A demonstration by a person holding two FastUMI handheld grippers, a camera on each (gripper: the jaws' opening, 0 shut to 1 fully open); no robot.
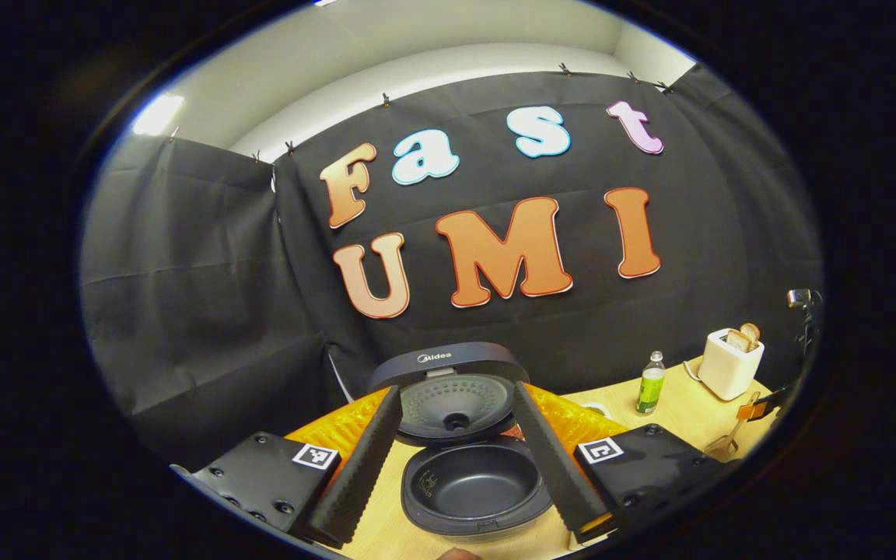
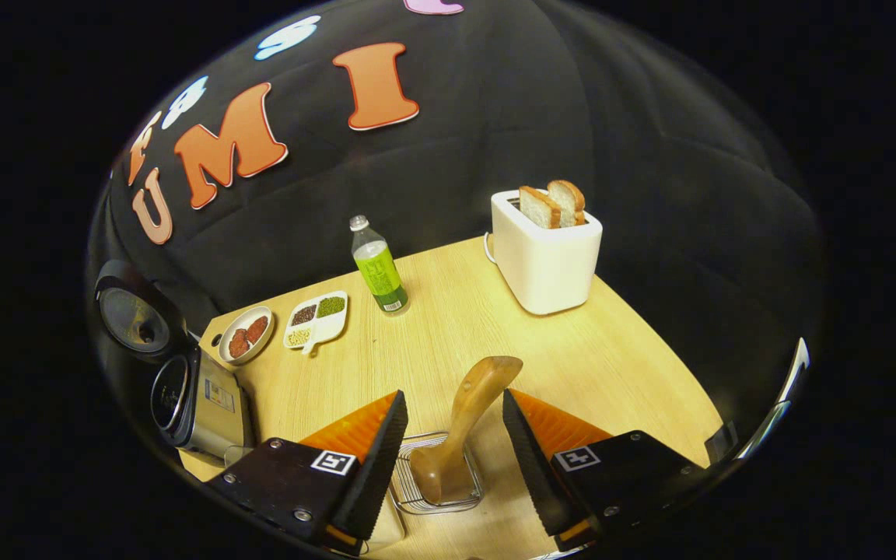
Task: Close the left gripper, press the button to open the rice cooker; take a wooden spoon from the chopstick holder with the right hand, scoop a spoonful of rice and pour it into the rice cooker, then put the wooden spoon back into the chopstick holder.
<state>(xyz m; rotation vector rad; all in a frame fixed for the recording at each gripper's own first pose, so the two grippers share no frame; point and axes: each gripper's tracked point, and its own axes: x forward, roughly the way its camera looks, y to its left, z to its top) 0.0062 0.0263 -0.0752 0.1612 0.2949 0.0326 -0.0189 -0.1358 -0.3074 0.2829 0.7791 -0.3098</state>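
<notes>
- Rice cooker (image 1: 473, 474): sitting on the table with its lid (image 1: 448, 381) standing raised and the dark, smooth inner pot lying bare; no rice is showing in it. The opening step is reading as done.
- Left hand-held gripper (image 1: 456, 459): hovering over the open cooker with its fingers spread wide, one on each side of the pot, gripping nothing. Finger faces are looking ribbed and matte.
- Right hand-held gripper (image 2: 452, 435): hanging above the chopstick holder (image 2: 436, 498), fingers apart and flanking the wooden spoon (image 2: 467, 412) without touching it. The grasp is judged as not yet made.
- Wooden spoon: standing in the chopstick holder, leaning a little, broad rounded end up; pale, smooth, carved wood.
- Chopstick holder: a wire basket of thin bright metal rods, sitting at the near edge of the table (image 2: 611, 365).
- Table: light wood-grain top, flat and matte.
- Divided dish (image 2: 316, 317): white, holding separate heaps of small grains, lying near a round plate (image 2: 246, 334) with reddish-brown pieces; which compartment holds the rice I cannot tell.
- Bottle (image 2: 378, 268): clear plastic, green contents, upright between the dishes and the toaster.
- Toaster (image 2: 545, 253): white, boxy, rounded corners, two bread slices poking up.
- Remaining, as judged: gripping the spoon, scooping, pouring into the pot, returning the spoon.
</notes>
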